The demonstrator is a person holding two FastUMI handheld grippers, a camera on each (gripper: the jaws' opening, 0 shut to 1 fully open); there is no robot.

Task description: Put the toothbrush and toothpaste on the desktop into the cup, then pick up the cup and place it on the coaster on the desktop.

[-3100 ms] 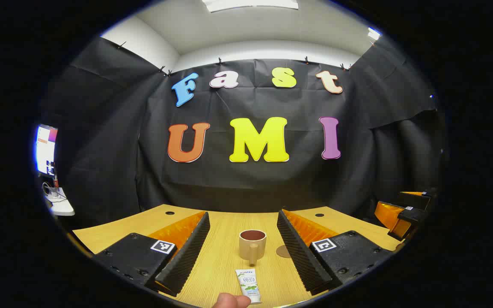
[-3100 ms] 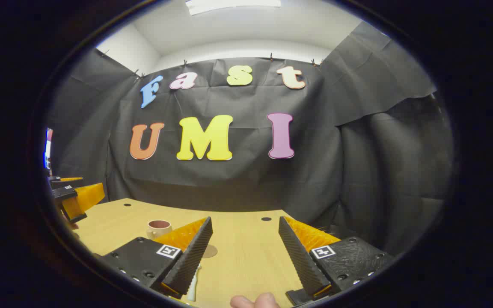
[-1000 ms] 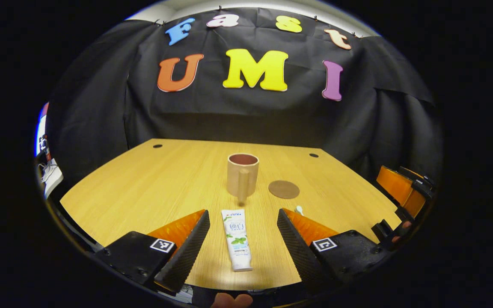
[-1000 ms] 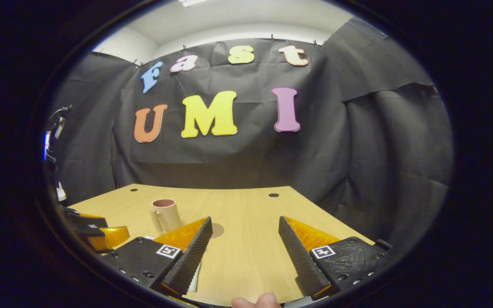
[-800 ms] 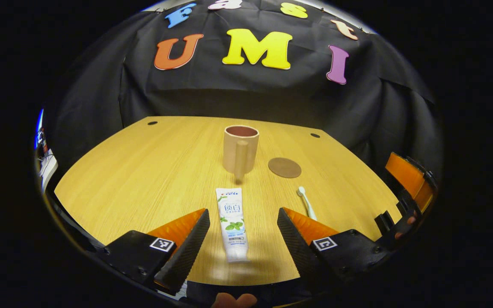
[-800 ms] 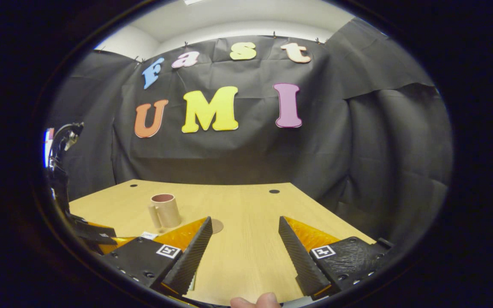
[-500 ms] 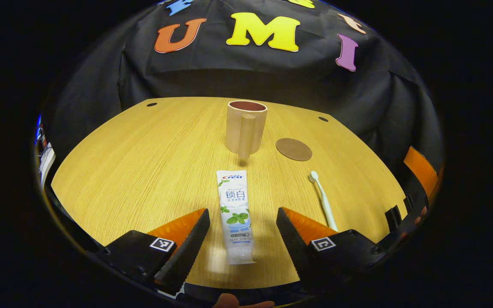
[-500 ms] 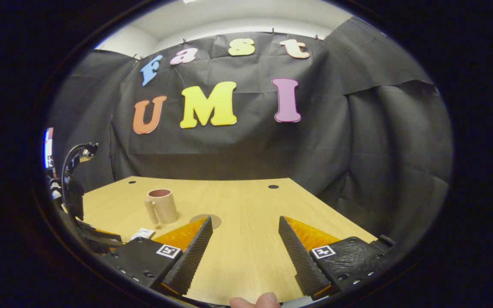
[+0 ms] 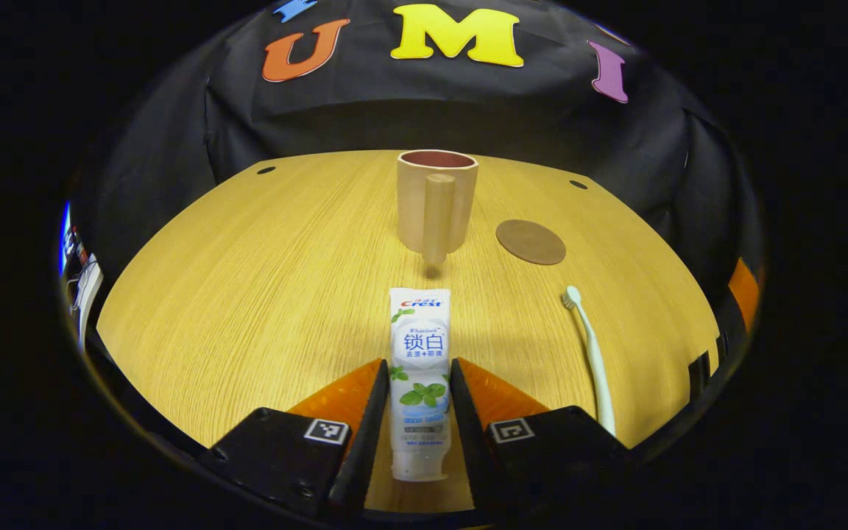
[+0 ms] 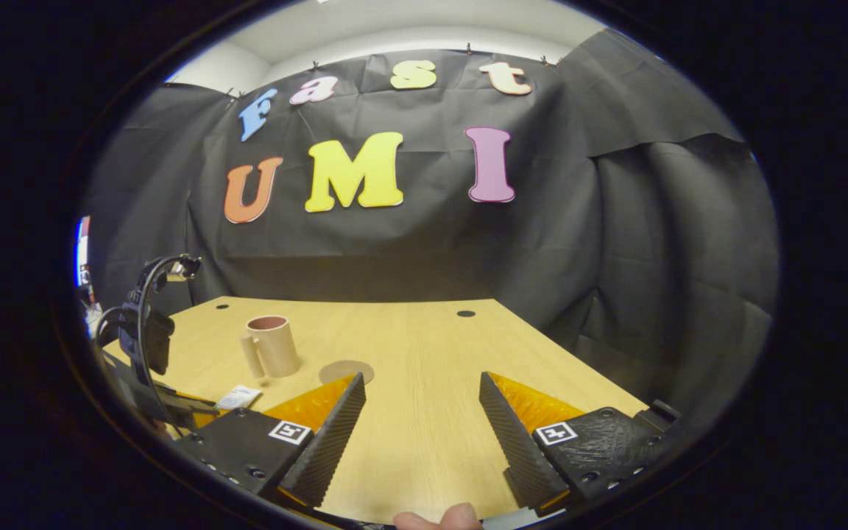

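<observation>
1. Looking down from the left gripper view: light wood-grain desktop (image 9: 262, 272) with two small dark cable holes near the far edge, black cloth wall behind it.
2. Left gripper (image 9: 414, 412) low over the near edge, fingers narrowed around the white toothpaste tube (image 9: 419, 372). Both fingers sit right against the tube's sides near its cap end; cannot tell whether they press it. Tube lies flat, lengthwise, pointing at the cup.
3. Tan cylindrical cup with a reddish inside (image 9: 436, 200) stands upright beyond the tube, handle facing the camera, apart from it.
4. Round brown coaster (image 9: 531, 241) flat on the desk just right of the cup, bare.
5. Pale white-green toothbrush (image 9: 590, 352) lies flat right of the tube, head toward the coaster, touching neither.
6. Right gripper (image 10: 422, 434) held above the desk, fingers wide apart, holding nothing. A fingertip (image 10: 439, 520) shows at the bottom edge.
7. Right gripper view: cup (image 10: 271, 346) and coaster (image 10: 345, 371) far left; white ceiling above the cloth.
</observation>
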